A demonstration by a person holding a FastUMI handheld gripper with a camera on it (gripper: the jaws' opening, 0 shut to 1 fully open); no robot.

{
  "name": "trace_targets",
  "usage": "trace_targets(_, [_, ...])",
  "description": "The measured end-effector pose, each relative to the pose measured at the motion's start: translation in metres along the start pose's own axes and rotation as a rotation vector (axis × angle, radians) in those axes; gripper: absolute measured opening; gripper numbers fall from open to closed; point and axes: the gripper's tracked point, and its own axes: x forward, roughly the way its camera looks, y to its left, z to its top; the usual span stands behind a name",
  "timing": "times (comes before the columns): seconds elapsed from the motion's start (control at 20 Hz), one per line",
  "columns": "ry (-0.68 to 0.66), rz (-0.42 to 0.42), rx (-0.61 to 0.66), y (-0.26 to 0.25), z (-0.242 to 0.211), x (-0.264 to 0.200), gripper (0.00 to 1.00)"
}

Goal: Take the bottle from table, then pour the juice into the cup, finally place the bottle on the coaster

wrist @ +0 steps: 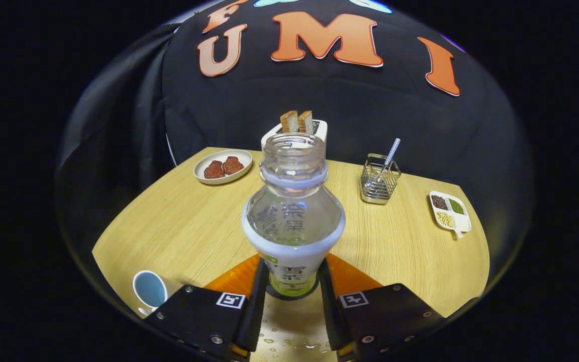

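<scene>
I see my claw (293, 294) clamped on the bottle (293, 221), both fingers pressing its lower labelled part. The bottle stands upright, uncapped, on a dark round coaster (289, 296) with an orange mat (234, 279) beneath it on the wooden surface (194, 226). A blue cup (150, 290) sits near the bottle's left. Beyond the bottle stands a toaster (297, 131) with 2 slices; left of that, a plate (222, 166) of meat. Right of the bottle are a wire basket (380, 182) and a divided dish (450, 212). Droplets (289, 344) lie between the fingers.
</scene>
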Motion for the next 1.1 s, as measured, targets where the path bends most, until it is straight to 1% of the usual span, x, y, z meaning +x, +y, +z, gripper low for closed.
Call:
trace_targets(0.1, [0.009, 0.018, 0.003, 0.004, -0.003, 0.009, 0.53])
trace_targets(0.35, [0.023, 0.013, 0.000, 0.003, -0.007, 0.019, 0.54])
trace_targets(0.45, [0.023, 0.010, -0.003, 0.003, -0.006, 0.019, 0.56])
trace_targets(0.6, [0.042, 0.004, -0.014, 0.000, -0.012, 0.020, 0.64])
trace_targets(0.65, [0.048, -0.001, -0.016, -0.001, -0.014, 0.019, 0.64])
trace_targets(0.7, [0.049, -0.009, -0.019, -0.003, -0.014, 0.018, 0.69])
trace_targets(0.75, [0.052, -0.011, -0.016, -0.004, -0.015, 0.017, 0.72])
trace_targets(0.8, [0.051, -0.006, -0.008, -0.002, -0.015, 0.016, 0.80])
trace_targets(0.85, [0.046, -0.004, -0.003, 0.001, -0.011, 0.013, 0.85])
trace_targets(0.9, [0.039, -0.009, -0.002, 0.000, -0.009, 0.010, 0.96])
trace_targets(0.95, [0.030, -0.015, -0.001, -0.001, -0.006, 0.006, 0.98])
trace_targets(1.1, [0.012, -0.018, 0.014, -0.002, 0.003, -0.014, 0.97])
